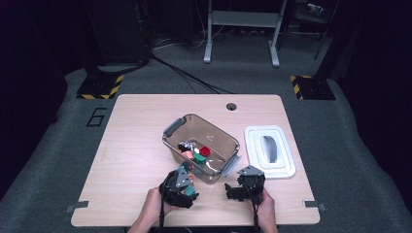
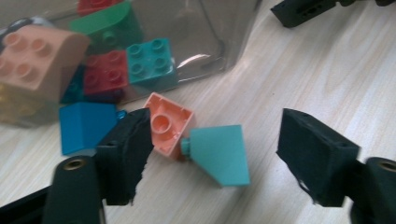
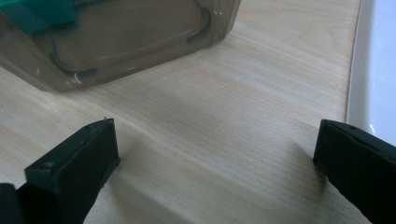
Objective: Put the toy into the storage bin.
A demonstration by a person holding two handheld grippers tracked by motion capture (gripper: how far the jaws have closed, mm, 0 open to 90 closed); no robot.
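Teal brick (image 2: pixel 218 155) lies on the table (image 2: pixel 299 79) beside the bin (image 2: pixel 224 32), joined to a peach brick (image 2: pixel 167 127). Left tool (image 2: pixel 212 158) straddles both, half spread; one jaw touches the peach brick. Right tool (image 3: pixel 215 158) is spread wide over bare table, holding nothing.

A lab: hazard-striped stand bases (image 1: pixel 99 87), floor cables (image 1: pixel 184 75), dark curtained walls.

Both black grippers, left (image 1: pixel 187 180) and right (image 1: pixel 241 187), carry grey three-cornered plates, blocky black fingers (image 2: pixel 125 151) and trailing cables.
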